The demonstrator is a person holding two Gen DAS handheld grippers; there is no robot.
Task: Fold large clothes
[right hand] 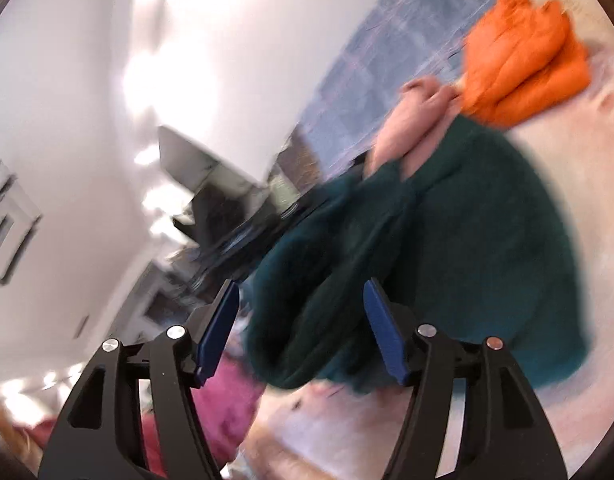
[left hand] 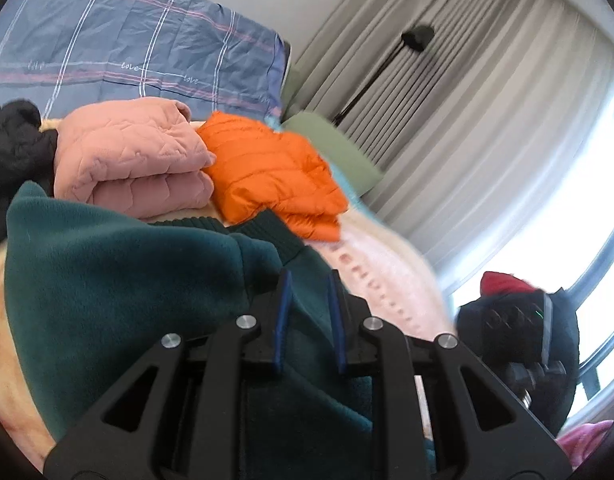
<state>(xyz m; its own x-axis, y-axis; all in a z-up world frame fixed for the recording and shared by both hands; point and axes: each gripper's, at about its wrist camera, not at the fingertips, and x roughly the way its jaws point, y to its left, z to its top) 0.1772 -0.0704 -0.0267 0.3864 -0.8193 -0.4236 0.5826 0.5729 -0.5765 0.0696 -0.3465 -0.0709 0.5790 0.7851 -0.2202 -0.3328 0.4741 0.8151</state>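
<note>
One dark-green fleece garment (left hand: 119,264), rumpled

A large dark teal fleece garment with a ribbed knit collar (left hand: 107,280) is being shown bunched on a pale cream and pink bed cover, its ribbed edge lying toward two folded pieces beyond it. In the right wrist view the same teal garment (right hand: 467,248) is being seen as a rounded, blurred heap with a thick rolled fold at its near edge. A folded dusty-pink quilted jacket (left hand: 127,160) is lying just beside a folded bright orange puffer jacket (left hand: 267,168), the two touching
</note>
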